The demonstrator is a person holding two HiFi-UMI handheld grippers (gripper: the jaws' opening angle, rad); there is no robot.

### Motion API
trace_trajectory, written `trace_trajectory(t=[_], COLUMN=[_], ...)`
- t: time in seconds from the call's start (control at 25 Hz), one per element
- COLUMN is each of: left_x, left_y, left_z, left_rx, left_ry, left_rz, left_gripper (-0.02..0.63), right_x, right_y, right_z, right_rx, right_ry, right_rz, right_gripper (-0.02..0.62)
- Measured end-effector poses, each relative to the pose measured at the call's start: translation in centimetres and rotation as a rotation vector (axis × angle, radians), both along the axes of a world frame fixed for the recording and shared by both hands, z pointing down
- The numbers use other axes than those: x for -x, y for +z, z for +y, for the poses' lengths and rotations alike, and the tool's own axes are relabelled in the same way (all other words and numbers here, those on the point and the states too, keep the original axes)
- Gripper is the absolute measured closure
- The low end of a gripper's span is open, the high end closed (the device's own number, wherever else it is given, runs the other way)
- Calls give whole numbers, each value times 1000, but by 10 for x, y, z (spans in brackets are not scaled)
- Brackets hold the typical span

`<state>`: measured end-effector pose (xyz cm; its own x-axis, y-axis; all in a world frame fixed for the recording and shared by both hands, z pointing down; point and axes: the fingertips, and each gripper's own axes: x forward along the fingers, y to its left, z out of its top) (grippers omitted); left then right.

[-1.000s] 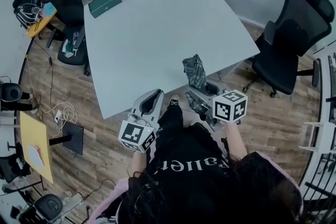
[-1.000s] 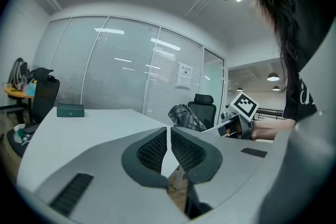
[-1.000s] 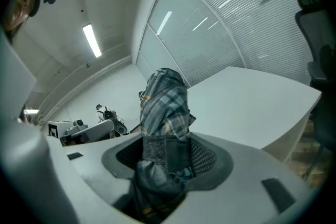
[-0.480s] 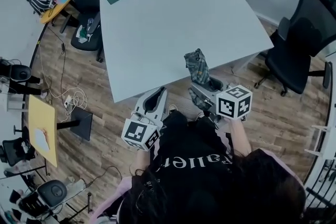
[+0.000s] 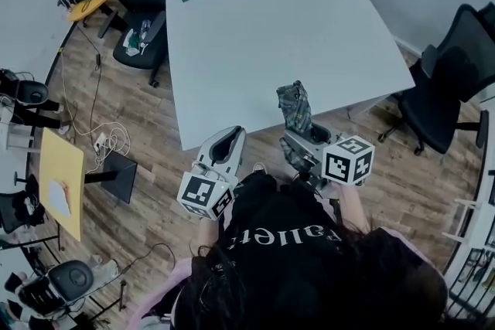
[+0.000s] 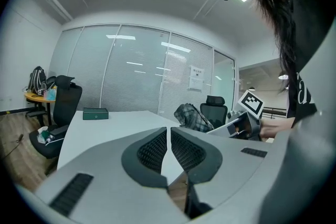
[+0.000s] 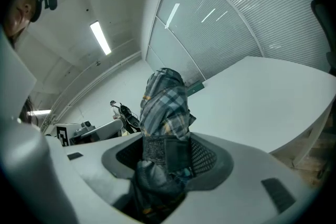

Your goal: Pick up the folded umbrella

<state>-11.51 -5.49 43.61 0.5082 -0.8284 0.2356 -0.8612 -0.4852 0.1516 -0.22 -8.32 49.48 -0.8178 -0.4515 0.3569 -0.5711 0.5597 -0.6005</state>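
One grip | our right gripper (image 5: 308,137) clamps grey plaid folded fabric umbrella (image 5: 295,104) near one end; it could lever loose | left gripper (image 6: 168,136) closed, empty

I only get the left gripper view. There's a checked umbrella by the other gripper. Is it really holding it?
Observer: Yes. In the right gripper view the right gripper is clamped on the folded umbrella, with a pad pressing on each side near its strap.
Operator: Where does the umbrella point?
Observer: In the head view its free end sticks out past the jaws, over the near edge of the table.
Operator: Is there stuff on the floor?
Observer: The head view shows white cables lying loose on the wood floor to the left of the table.
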Motion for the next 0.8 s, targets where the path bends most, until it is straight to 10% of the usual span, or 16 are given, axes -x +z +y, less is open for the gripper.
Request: trace_trajectory(t=[0.8], left_x=[51], left_y=[-1], left_z=[-15], left_rx=[-21], left_ry=[2], left_rz=[43], left_gripper=[580], right_x=[63], right_y=[4], right_z=[-8], right_rx=[7], right_ry=[-42], right_rz=[61], right_gripper=[360])
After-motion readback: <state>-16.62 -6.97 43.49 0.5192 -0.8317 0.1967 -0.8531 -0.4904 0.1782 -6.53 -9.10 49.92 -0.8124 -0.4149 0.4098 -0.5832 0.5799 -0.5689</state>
